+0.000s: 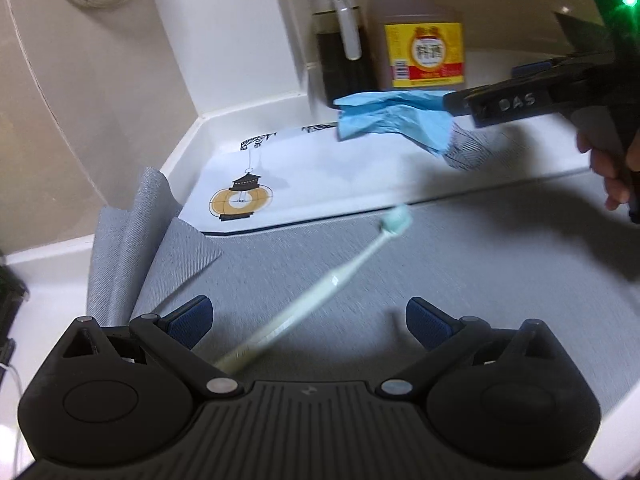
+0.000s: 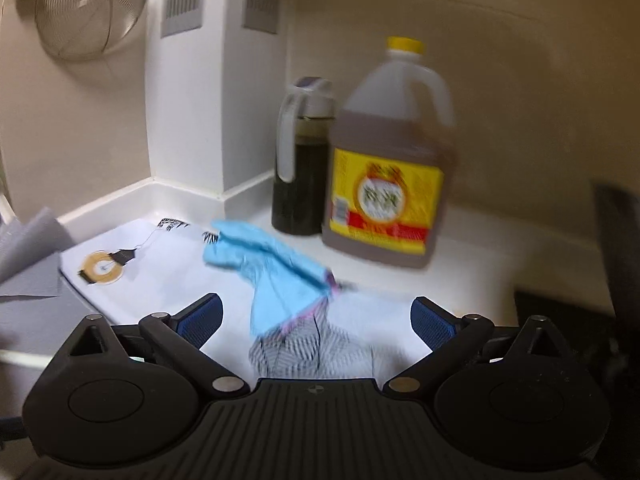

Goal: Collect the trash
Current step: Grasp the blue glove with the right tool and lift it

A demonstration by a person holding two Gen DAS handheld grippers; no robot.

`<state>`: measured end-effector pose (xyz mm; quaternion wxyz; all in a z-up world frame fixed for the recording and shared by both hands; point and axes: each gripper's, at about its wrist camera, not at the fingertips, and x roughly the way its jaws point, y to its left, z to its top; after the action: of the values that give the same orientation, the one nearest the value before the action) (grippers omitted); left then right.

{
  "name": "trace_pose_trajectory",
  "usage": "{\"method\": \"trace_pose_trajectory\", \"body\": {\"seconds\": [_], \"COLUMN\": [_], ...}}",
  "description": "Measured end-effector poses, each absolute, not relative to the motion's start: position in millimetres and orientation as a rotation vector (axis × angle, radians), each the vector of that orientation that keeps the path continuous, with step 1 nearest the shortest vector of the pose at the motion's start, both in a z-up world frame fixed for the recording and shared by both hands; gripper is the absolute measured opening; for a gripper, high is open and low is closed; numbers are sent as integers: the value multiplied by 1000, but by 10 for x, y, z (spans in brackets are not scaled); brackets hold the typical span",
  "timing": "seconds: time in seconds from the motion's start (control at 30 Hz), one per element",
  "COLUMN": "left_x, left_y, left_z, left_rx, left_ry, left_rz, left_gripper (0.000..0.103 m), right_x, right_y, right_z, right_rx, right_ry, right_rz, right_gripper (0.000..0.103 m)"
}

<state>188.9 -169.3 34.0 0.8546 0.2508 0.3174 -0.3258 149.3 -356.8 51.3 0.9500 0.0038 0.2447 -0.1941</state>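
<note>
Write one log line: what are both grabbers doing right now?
left gripper: open, over toothbrush | right gripper: open, at blue crumpled paper, not gripping | trash: on counter

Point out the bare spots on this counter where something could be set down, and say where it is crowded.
Free: the grey mat right of the toothbrush, and the white bag between its lantern print and the blue wrapper. Crowded: the back corner, where the dark dispenser bottle and yellow-labelled jug stand just behind the wrapper.
</note>
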Motion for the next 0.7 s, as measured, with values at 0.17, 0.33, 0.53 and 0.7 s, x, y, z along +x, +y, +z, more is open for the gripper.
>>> {"method": "trace_pose_trajectory", "body": {"seconds": [0.17, 0.33, 0.53, 0.7], "left_x": [2146, 2363, 2362, 2228], "left_y": [-1829, -1829, -1722, -1589], "left_z": [187, 114, 155, 208], "left_rx": [552, 478, 364, 304], "left_ry": [707, 771, 824, 838], "left_rz": [-702, -726, -768, -677], "left_gripper": [103, 102, 28, 18], "right_x": [2010, 2338, 2273, 1981], "right_y": [-3611, -3624, -3649, -3544], "right_z": [387, 186, 31, 123], "right_rx": [-91, -187, -166, -157], "right_ry": [564, 613, 646, 590], "right_rz": [-373, -373, -328, -350], "right_gripper": [103, 102, 45, 35]}}
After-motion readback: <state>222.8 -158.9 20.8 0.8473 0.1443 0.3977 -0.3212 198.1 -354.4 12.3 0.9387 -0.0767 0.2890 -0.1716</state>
